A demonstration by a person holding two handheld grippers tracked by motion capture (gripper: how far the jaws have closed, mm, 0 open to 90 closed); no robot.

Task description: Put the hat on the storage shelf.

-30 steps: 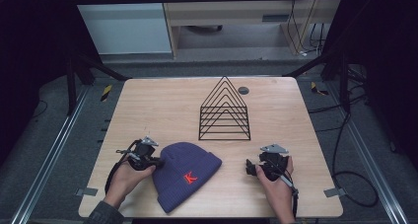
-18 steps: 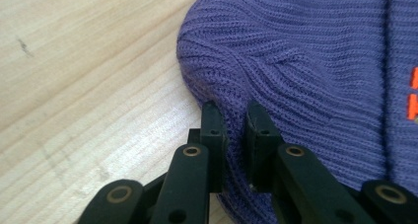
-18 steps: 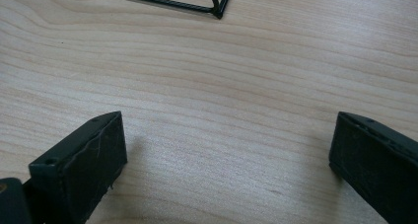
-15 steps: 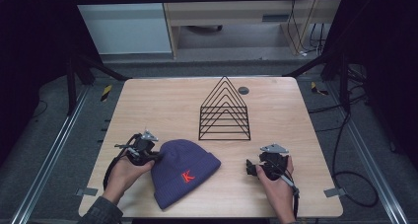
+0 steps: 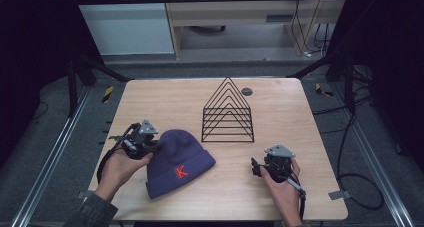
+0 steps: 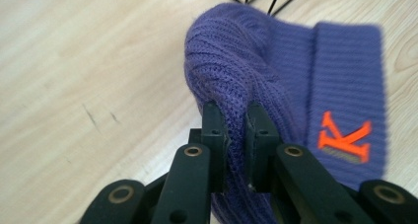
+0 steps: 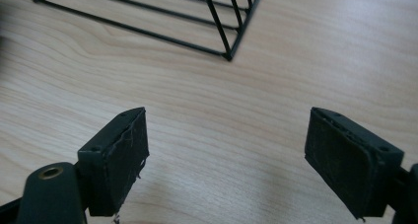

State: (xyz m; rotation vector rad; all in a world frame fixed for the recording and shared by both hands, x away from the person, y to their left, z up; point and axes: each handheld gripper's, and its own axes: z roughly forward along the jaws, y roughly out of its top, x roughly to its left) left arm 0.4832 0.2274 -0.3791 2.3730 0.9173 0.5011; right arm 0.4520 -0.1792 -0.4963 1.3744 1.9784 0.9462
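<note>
Left tongs: pinching a fold of the beanie.
Right tongs: standing wide, closing slightly, gripping nothing.
Wire rack: sitting just behind the beanie.
Surface: lying bare toward the far-left edge.

A: In the left gripper view, the beanie runs off the bottom edge, and the jaws hide the fold of knit pinched between them
B: The wire rack is cut by the top edge in the right gripper view, and the small dark disc is too small to identify
</note>
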